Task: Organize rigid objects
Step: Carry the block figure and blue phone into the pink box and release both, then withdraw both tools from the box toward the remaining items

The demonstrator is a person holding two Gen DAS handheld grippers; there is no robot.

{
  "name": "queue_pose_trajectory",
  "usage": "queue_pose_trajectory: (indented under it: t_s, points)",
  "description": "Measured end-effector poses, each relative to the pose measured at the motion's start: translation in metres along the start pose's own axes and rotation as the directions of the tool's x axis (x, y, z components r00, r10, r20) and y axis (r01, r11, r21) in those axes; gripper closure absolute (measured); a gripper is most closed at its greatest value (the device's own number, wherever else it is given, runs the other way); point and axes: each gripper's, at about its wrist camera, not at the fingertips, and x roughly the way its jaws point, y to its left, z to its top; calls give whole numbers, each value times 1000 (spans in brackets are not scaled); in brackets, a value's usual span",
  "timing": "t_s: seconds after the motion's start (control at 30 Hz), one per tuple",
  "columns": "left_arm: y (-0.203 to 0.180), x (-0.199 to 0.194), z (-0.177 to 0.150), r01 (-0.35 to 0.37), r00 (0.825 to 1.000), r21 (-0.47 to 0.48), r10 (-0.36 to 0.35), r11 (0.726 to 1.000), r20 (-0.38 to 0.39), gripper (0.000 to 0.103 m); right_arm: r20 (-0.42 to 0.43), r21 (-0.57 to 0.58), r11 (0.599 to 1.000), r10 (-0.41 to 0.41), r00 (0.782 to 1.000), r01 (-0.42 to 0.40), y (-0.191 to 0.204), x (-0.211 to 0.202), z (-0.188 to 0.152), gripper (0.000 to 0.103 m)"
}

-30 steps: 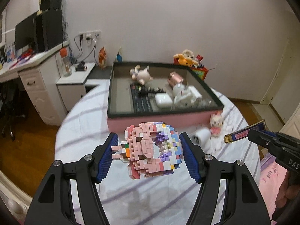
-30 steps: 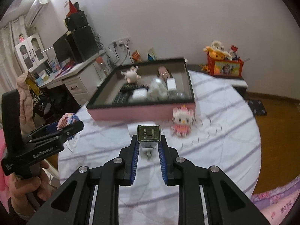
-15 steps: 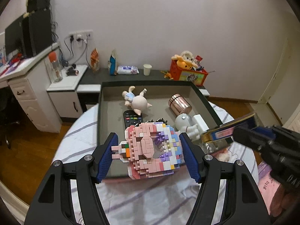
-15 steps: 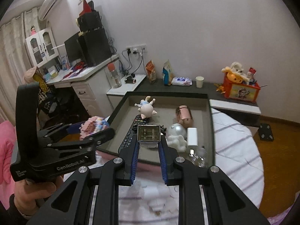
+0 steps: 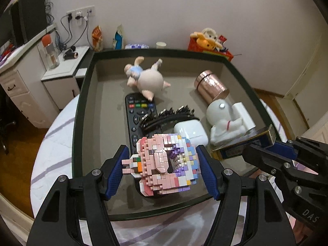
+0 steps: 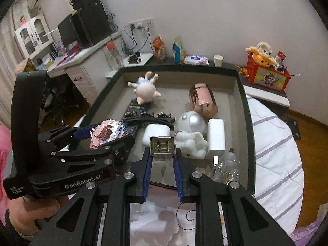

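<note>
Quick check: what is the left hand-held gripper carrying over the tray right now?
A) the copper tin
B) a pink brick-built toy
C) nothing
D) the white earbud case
B: the left hand-held gripper is shut on the pink brick-built toy, held above the tray.

The tray (image 5: 79, 110) stands on the counter (image 5: 55, 143). In the tray, at the far side, the pig figure (image 5: 150, 80) lies to the left and the metal canister (image 5: 211, 87) lies on its side to the right. Nearer, the remote control (image 5: 139, 112) lies left of the middle, and the hair clip (image 5: 166, 115) lies across it. The earbuds case (image 5: 191, 132) is right of the remote, then the astronaut figure (image 5: 223, 121), then the charger block (image 6: 216, 136) at the far right. The small glass bottle (image 6: 227, 167) lies in the near right corner.

Above the near part of the tray, the left hand-held gripper (image 5: 162, 164) has the brick-built figure (image 5: 164, 164) between its pads, and to the right the right hand-held gripper (image 6: 163, 160) carries the small rectangular box (image 6: 163, 146).
</note>
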Motion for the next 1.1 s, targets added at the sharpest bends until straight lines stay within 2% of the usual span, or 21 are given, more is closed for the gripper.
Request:
queue_pose_trajectory:
  t_s: [0.1,0.17,0.2,0.23,0.3,0.37,0.47,0.5,0.63,0.77,0.97,1.1]
  points:
    - [-2,2,-1,-26,1000,13,26,1000,-5,33,-19,-9,1000,-14,1000,14,0,5,-2,82]
    - [-3,3,-2,-23,1000,17,23,1000,-16,25,-18,-8,1000,-24,1000,24,0,6,-3,82]
    - [-4,3,-3,-31,999,24,31,999,-20,16,-15,-5,1000,-24,1000,24,-1,6,-3,79]
    - [-3,2,-3,-39,999,27,40,999,-17,13,-10,2,1000,-26,1000,26,-1,5,-3,74]
    - [-1,-1,-5,-49,999,25,49,998,-9,12,8,12,999,-35,999,35,-3,0,-4,45]
    - [3,-6,-7,-29,1000,4,29,1000,-1,7,30,19,999,-40,999,39,-5,-7,-5,35]
    - [4,-16,-10,-37,999,-7,37,999,23,4,56,29,999,-43,997,42,-6,-17,-6,25]
    - [4,-21,-12,-42,999,-10,42,999,29,1,66,32,998,-48,997,46,-7,-21,-7,23]
    - [2,-42,-19,-97,992,-22,99,995,75,0,88,46,997,-59,994,56,-6,-34,-12,17]
    - [3,-67,-31,-132,984,-49,137,990,110,0,141,92,995,-62,988,49,-7,-54,-23,0]
    - [9,-107,-63,-131,981,-84,142,988,136,0,202,141,990,-60,978,32,-6,-91,-50,0]
    - [5,-128,-92,-125,979,-88,137,988,152,0,231,153,988,-62,971,27,1,-116,-79,0]
